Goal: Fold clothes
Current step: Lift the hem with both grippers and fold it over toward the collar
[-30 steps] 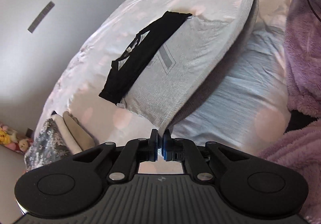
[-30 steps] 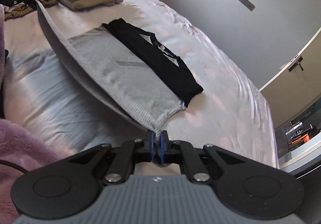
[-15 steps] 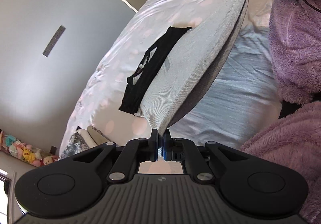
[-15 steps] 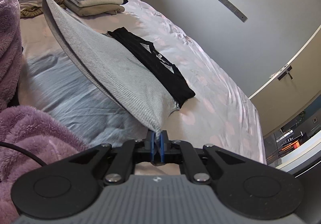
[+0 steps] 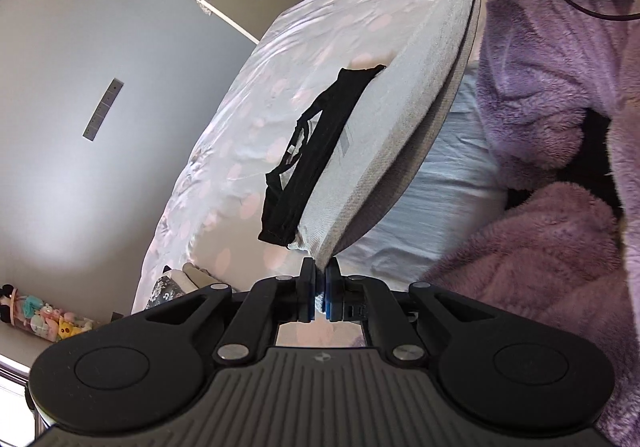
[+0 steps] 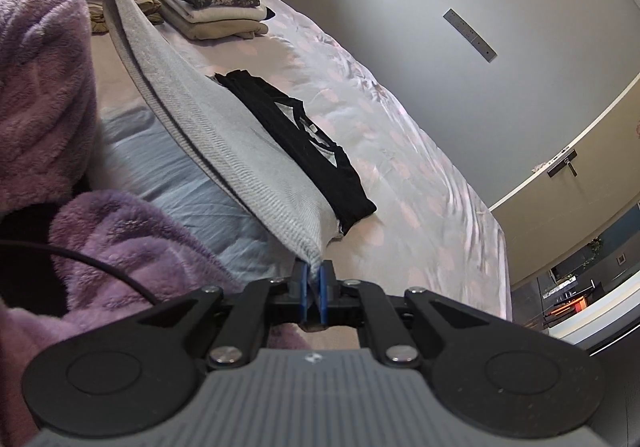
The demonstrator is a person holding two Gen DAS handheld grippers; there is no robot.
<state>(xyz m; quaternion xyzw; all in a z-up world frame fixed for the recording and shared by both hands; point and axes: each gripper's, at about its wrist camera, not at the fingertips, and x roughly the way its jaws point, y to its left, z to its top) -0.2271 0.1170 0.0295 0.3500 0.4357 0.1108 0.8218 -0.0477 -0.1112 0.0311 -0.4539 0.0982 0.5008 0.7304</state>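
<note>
The left gripper [image 5: 320,289] and the right gripper [image 6: 314,293] each pinch one corner of the sweater [image 6: 256,175]. The sweater's near edge hangs in the air between them. Its far part lies on the bed [image 6: 420,183]. A folded shirt [image 6: 304,139] lies on the sweater's far side. A pile of folded clothes [image 6: 212,7] sits at the bed's far end.

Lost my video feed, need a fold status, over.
Left gripper and right gripper both shut on grey garment corners. Hem lifted off bed, black collar end down. Folded clothes stack clear of it.
</note>
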